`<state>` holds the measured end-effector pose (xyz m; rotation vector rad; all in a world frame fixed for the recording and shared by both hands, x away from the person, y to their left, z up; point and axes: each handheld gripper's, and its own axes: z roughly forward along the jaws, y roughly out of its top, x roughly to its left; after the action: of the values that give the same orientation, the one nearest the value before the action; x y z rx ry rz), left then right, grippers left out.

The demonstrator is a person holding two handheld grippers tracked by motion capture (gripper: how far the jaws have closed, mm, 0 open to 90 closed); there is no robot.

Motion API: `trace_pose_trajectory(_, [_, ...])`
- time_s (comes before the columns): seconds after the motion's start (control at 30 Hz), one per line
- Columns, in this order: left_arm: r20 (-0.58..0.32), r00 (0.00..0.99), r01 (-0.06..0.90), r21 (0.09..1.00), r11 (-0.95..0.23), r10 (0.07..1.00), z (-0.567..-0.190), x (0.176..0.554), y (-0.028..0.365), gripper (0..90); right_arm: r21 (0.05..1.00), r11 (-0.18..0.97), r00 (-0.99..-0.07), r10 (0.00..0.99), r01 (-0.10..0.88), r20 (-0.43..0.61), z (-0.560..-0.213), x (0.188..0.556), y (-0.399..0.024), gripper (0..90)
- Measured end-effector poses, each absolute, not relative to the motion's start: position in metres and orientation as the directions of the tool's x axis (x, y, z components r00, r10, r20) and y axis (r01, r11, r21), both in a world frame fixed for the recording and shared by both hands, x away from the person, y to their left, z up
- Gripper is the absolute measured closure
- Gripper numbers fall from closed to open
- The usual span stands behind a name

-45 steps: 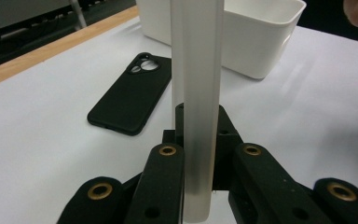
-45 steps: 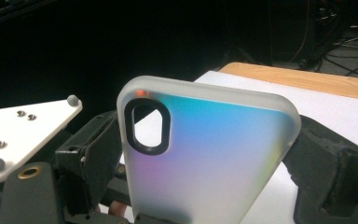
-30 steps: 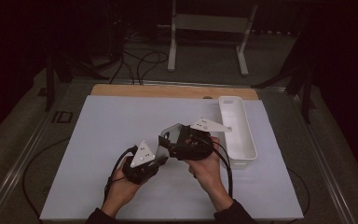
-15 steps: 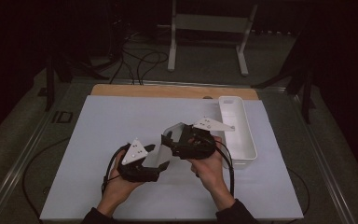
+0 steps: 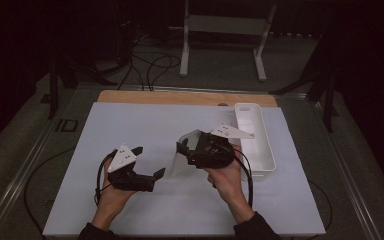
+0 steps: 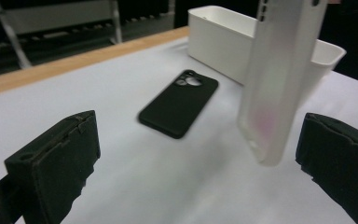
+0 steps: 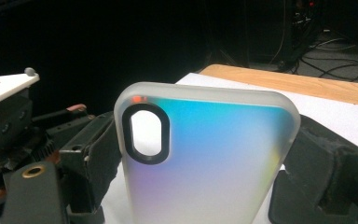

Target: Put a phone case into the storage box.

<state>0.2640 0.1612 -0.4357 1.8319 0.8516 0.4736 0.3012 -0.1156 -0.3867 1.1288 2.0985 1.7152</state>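
A frosted translucent phone case point(image 7: 205, 158) stands upright in my right gripper point(image 7: 207, 186), which is shut on its sides. From above, the case point(image 5: 179, 165) sticks out to the left of the right gripper point(image 5: 186, 151), above the mat. My left gripper point(image 5: 149, 162) sits to the left of the case and apart from it; its jaws have just been opening and stand wide with nothing between them. In the left gripper view the case point(image 6: 279, 79) hangs ahead of the open left gripper point(image 6: 198, 177). A black phone point(image 6: 179, 102) lies camera side up on the mat beyond.
A white oblong bin point(image 5: 255, 142) stands on the right side of the white mat point(image 5: 130, 125), just behind the right hand; its near wall point(image 6: 214, 42) rises behind the phone. A wooden strip point(image 5: 180, 97) runs along the table's far edge.
The left gripper opened its jaws and drew away to the left from the case. The right gripper kept still with the case in it.
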Motion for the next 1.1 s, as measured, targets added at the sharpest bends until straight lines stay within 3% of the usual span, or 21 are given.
trace_pose_trajectory(0.53, [-0.05, 0.601, 0.323, 0.928, -0.184, 0.798, -0.463, 0.25, 0.212, 0.0, 0.909, 0.042, -0.671, 0.689, 0.414, 0.274, -0.386, 0.308, -0.122, 17.0])
trace_pose_trajectory(0.73, [0.001, 0.572, 0.315, 0.923, -0.22, 0.82, -0.476, 0.24, 0.223, 0.0, 0.915, 0.043, -0.67, 0.695, 0.402, 0.262, -0.384, 0.309, -0.125, 16.9])
trace_pose_trajectory(1.1, [-0.031, 0.57, 0.315, 0.931, -0.183, 0.821, -0.484, 0.232, 0.238, 0.0, 0.925, 0.057, -0.652, 0.726, 0.375, 0.22, -0.377, 0.318, -0.134, 16.9])
